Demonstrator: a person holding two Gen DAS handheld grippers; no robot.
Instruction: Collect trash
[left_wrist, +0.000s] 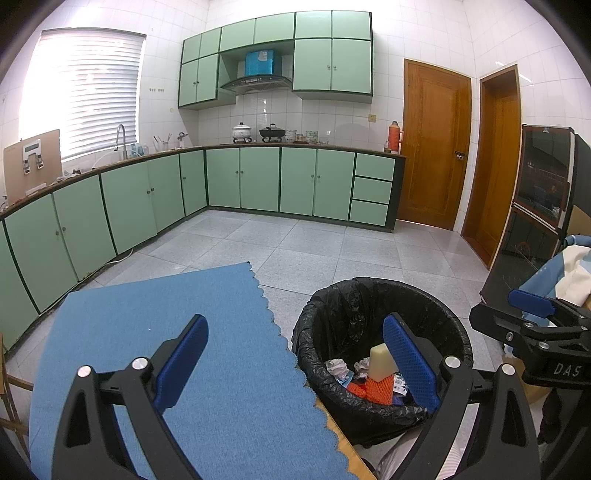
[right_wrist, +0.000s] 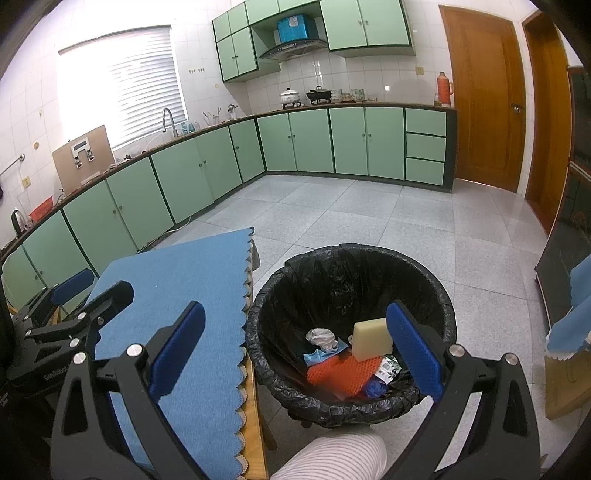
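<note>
Both sets of jaws stood wide apart and empty: my left gripper (left_wrist: 295, 365) and my right gripper (right_wrist: 295, 354) held nothing between their blue pads.

Landmark: the trash bin (right_wrist: 424, 295), standing on the floor just beside the bench (right_wrist: 253, 424). All the trash I could see lay inside it, at the bottom: a pale sponge-like block (right_wrist: 371, 339) leaning on an orange mesh piece (right_wrist: 343, 373), crumpled white paper (right_wrist: 321, 338), a blue scrap (right_wrist: 317, 358) and a small printed wrapper (right_wrist: 388, 365). No loose trash showed on the blue cloth (right_wrist: 184, 295) beside the bin; the task looked close to finished, by my judgement.

Risks noted:
- Liner was thin, wrinkled black film folded over the rim; a jaw dipping into the bin could snag it and drag it inward.
- Cloth had a scalloped edge overhanging the bench towards the bin; a passing jaw might catch it and pull it off.
- Bin sat close to the person's striped knee (right_wrist: 332, 458); a bump could shift it.

Materials: cloth felt-like and matte; block soft-cornered; mesh flexible, diamond-patterned; pads knurled rubber.
</note>
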